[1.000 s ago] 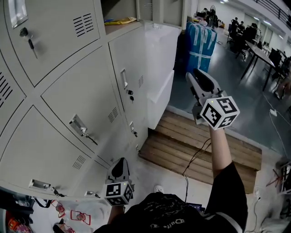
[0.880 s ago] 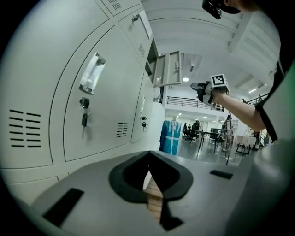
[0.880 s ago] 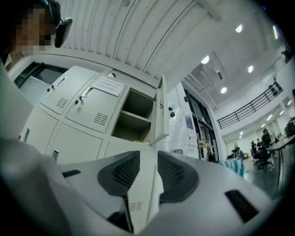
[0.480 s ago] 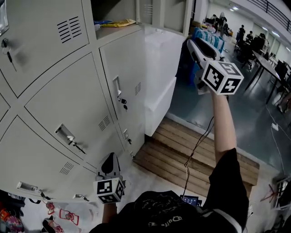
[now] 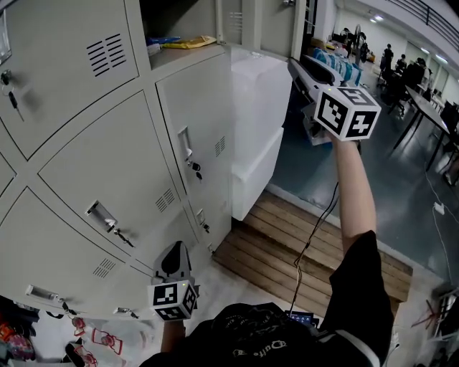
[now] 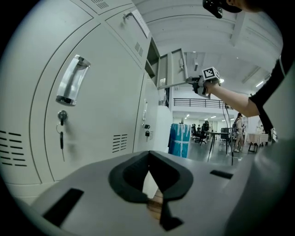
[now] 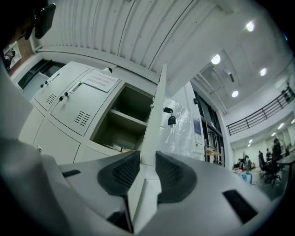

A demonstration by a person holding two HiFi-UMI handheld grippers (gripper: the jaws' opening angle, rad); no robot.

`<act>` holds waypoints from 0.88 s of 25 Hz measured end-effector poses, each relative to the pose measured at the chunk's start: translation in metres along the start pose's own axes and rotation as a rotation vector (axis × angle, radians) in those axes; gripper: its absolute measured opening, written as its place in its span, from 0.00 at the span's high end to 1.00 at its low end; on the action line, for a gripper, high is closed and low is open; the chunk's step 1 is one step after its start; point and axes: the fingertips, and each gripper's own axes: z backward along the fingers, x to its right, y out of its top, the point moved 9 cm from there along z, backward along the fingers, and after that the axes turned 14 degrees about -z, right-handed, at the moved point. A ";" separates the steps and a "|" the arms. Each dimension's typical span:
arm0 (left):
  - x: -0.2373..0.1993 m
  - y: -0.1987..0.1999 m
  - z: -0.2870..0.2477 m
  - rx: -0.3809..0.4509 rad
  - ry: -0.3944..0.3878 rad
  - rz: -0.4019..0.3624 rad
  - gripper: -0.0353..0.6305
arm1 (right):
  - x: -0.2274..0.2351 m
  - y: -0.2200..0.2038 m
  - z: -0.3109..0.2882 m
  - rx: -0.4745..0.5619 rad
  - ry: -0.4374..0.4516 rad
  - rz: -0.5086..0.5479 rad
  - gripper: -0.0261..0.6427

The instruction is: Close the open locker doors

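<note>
One locker compartment [image 5: 179, 18] stands open at the top, with a yellow item [image 5: 188, 43] on its shelf. Its grey door [image 7: 156, 106] swings out to the right, a padlock [image 7: 169, 117] hanging on it. My right gripper [image 5: 295, 66] is raised to the door's [image 6: 171, 68] free edge. In the right gripper view that edge runs between the jaws of the right gripper [image 7: 147, 159], which stand apart around it. My left gripper [image 5: 176, 249] hangs low beside the closed lower lockers. The left gripper [image 6: 149, 154] has its tips together and nothing held.
Closed locker doors [image 5: 107, 165] with handles and hanging keys fill the left. A white cabinet [image 5: 254, 122] stands beside the lockers, a wooden pallet [image 5: 315, 236] and a cable [image 5: 308, 247] below it. A blue wrapped bundle [image 6: 180, 138], desks and people are farther off.
My right gripper has risen from chest height up to the open door's edge. The left gripper has shifted slightly along the lower lockers.
</note>
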 end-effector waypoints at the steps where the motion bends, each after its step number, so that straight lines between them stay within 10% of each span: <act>1: 0.000 -0.002 0.001 -0.006 0.004 -0.005 0.94 | 0.000 0.000 0.000 0.004 0.006 -0.003 0.80; 22: -0.014 -0.031 0.050 -0.020 0.186 0.085 0.94 | -0.077 -0.016 -0.018 0.109 0.298 0.060 0.78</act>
